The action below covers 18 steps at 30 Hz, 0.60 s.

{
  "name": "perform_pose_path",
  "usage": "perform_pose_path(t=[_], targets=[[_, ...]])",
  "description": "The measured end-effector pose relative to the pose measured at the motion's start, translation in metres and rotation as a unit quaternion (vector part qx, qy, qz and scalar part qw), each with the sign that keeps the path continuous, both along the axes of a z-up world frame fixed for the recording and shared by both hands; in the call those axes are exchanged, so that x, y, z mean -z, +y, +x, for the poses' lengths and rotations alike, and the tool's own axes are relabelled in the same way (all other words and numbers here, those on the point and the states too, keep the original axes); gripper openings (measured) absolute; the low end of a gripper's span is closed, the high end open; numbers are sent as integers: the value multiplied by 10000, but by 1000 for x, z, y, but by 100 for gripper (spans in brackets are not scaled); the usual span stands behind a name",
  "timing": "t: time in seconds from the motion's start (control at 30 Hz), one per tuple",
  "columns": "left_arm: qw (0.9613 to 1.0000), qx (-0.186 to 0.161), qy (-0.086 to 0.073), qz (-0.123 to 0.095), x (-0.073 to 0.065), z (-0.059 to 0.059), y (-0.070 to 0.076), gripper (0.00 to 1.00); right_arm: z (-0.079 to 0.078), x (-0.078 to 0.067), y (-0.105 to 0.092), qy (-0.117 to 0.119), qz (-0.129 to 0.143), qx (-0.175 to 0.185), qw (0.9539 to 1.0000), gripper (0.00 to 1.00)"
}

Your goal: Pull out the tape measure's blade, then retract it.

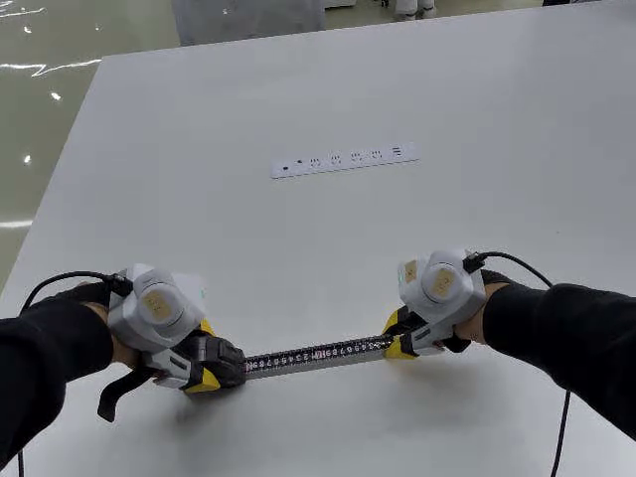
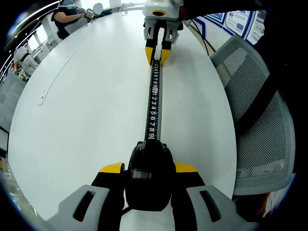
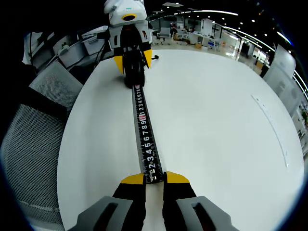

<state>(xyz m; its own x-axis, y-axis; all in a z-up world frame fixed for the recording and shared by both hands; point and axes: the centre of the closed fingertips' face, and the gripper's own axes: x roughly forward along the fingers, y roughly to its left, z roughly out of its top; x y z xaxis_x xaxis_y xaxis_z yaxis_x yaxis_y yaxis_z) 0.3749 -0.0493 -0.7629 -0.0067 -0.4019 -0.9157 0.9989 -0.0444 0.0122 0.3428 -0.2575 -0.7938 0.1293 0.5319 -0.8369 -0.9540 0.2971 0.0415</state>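
Black sleeves (image 1: 50,348) (the person's own) reach in over the near edge of the white tabletop (image 1: 298,238); the left gripper (image 1: 207,356) is clamped on the black tape measure (image 1: 227,360), close to that edge; the right gripper (image 1: 396,334) pinches the tip of the blade (image 1: 318,355), which stretches straight between them, numbers showing, roughly parallel to the near edge; a white power strip (image 1: 344,159) lies mid-tabletop, well apart.

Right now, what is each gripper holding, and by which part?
The left gripper grips the tape measure by its black case. The right gripper pinches the blade at its tip end.
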Motion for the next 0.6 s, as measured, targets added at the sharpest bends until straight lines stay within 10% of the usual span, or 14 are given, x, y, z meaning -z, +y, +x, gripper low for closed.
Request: perform_pose_path(t=[0.6], targets=[[10000, 2, -2, 11, 0, 0, 0, 32, -1, -1, -10, 2, -27, -2, 10000, 8]])
